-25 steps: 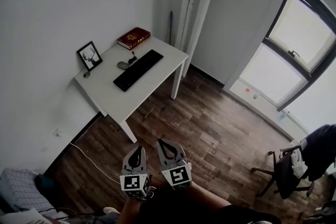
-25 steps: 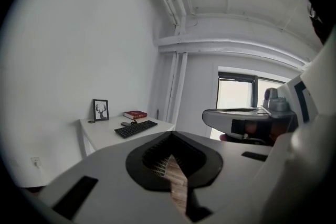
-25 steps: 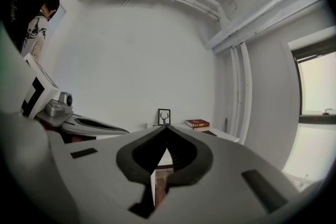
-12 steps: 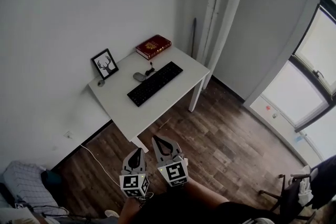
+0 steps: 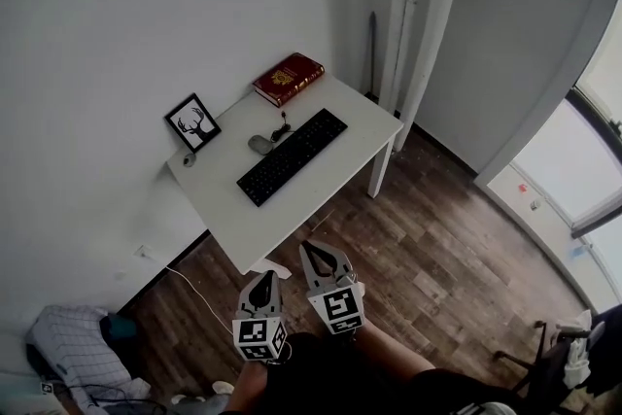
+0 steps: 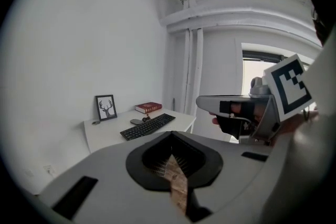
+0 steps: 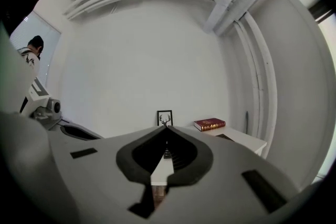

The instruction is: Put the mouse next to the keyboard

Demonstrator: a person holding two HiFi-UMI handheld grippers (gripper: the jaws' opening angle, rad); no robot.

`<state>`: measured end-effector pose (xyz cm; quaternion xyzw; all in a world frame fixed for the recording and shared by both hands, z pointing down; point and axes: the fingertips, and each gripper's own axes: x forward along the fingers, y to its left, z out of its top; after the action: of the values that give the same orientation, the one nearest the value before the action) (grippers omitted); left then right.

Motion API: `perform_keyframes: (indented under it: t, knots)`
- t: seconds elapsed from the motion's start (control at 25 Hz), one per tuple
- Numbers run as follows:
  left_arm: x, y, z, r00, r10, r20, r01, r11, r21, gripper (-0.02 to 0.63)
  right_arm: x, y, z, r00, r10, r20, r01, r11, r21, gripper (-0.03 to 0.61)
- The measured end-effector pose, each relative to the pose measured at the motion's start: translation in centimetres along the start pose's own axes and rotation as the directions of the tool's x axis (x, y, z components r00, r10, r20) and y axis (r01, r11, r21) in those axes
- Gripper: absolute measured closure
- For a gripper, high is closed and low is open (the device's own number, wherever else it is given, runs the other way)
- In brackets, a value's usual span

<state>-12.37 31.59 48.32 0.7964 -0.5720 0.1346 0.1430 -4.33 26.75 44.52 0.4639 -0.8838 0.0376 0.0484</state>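
A grey mouse point(image 5: 259, 144) lies on the white table point(image 5: 228, 209), just beyond the far long edge of the black keyboard point(image 5: 292, 155). Its cable runs towards the red book point(image 5: 289, 78). In the left gripper view the mouse point(image 6: 136, 121) and keyboard point(image 6: 148, 126) show small and far off. My left gripper point(image 5: 263, 277) and right gripper point(image 5: 312, 249) hover side by side over the wooden floor, short of the table's near corner. Both are shut and empty. The right gripper point(image 7: 167, 128) points at the table, and its jaws hide most of the keyboard.
A framed deer picture point(image 5: 192, 121) and a small round object point(image 5: 188, 159) stand by the wall. A dark rod point(image 5: 372, 39) leans in the corner beside white pipes point(image 5: 432, 15). A cable point(image 5: 199, 292) and a heap of fabric point(image 5: 73, 345) lie at the lower left. A chair point(image 5: 569, 355) is at the lower right.
Both grippers, still shut, have come nearer to the table's near corner. The table has grown larger in the head view and shifted right; the window has slid out at the right edge.
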Motion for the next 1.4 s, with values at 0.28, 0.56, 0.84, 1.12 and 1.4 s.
perform_keyframes:
  t: [0.28, 0.56, 0.84, 1.12, 1.4]
  knots:
    - [3.7, 0.6, 0.7, 1.0, 0.0, -0.023, -0.001, 1.0, -0.021, 0.612, 2.3, -2.4, -1.5, 0.999, 0.009, -0.037, -0.009, 1.0, 0.02, 0.558]
    - [8.9, 2.9, 1.3, 1.0, -0.009, -0.019, 0.009, 0.999, -0.036, 0.612, 6.5, -4.2, -2.3, 0.997, 0.019, -0.078, -0.021, 0.999, -0.025, 0.558]
    - [15.3, 8.2, 5.0, 1.0, -0.009, -0.003, 0.009, 0.998, -0.067, 0.612, 14.5, -6.4, -0.6, 0.995, 0.031, -0.09, -0.037, 0.997, -0.062, 0.558]
    - [20.7, 13.0, 6.7, 0.999, -0.023, -0.022, 0.021, 0.995, -0.1, 0.612, 22.4, -7.2, -0.3, 0.987, 0.067, -0.15, -0.081, 0.992, -0.093, 0.558]
    - [24.2, 17.2, 6.6, 0.998, -0.041, -0.057, 0.034, 0.992, -0.121, 0.612, 28.2, -6.6, -0.7, 0.979, 0.082, -0.188, -0.102, 0.99, -0.099, 0.558]
